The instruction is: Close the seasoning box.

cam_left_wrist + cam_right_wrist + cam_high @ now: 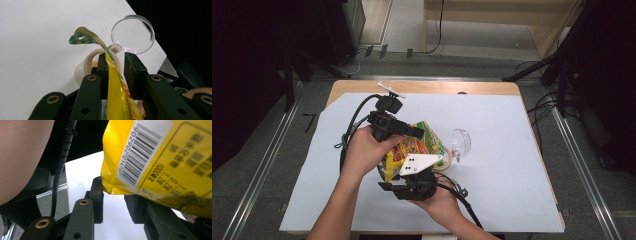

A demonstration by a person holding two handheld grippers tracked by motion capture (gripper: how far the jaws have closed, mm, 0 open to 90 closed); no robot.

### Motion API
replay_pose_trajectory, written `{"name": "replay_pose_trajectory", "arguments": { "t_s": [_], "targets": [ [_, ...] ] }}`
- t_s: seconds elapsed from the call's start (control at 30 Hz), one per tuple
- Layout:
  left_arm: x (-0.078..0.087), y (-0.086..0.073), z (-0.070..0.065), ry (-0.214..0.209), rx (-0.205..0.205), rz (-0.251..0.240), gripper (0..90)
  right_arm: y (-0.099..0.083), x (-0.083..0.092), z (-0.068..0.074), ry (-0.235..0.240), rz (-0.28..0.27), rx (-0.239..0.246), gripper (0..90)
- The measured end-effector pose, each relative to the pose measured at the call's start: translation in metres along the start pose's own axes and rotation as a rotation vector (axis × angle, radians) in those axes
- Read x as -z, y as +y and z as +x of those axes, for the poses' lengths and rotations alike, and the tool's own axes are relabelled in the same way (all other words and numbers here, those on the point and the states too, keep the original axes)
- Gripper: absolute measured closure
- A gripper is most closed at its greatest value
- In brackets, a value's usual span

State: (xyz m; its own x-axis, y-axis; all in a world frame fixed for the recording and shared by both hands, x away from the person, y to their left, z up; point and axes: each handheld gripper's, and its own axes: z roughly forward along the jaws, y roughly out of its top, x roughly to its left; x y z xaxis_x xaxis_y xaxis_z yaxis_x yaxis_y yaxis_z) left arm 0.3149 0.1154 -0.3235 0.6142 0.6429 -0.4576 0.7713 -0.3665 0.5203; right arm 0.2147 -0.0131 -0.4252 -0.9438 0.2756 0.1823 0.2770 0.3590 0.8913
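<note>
The left hand-held gripper (113, 65) is clamped on the yellow bag's (412, 147) top edge, tilted directly over the open jar (100, 62) on the worktop (502, 165), while the right hand-held gripper (113, 195) grips the bag's bottom corner.

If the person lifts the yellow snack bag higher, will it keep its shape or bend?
The yellow bag is probably floppy: in the left gripper view its top edge curls over above the jaws. It looks like thin glossy film, so it may slip between the pads. It seems light, since it hangs between the left gripper and right gripper.
</note>
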Motion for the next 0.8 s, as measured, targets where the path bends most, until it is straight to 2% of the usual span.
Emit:
{"name": "replay_pose_trajectory", "arguments": {
  "t_s": [0.3, 0.57, 0.6, 0.8],
  "targets": [
    [-0.002, 0.000, 0.000, 0.001, 0.002, 0.005, 75.1, -0.001, -0.001, 0.000, 0.004, 0.002, -0.008, 70.7],
    [-0.003, 0.003, -0.007, 0.005, -0.023, 0.010, 75.1, -0.002, -0.001, -0.001, -0.004, -0.006, -0.007, 71.4],
    [-0.005, 0.009, -0.005, -0.001, -0.026, 0.029, 75.1, -0.001, 0.000, -0.003, -0.005, -0.011, -0.013, 71.4],
    [-0.009, 0.015, 0.000, -0.012, -0.020, 0.040, 75.5, 0.002, -0.001, -0.010, 0.004, -0.002, -0.060, 71.8]
  ]
}}
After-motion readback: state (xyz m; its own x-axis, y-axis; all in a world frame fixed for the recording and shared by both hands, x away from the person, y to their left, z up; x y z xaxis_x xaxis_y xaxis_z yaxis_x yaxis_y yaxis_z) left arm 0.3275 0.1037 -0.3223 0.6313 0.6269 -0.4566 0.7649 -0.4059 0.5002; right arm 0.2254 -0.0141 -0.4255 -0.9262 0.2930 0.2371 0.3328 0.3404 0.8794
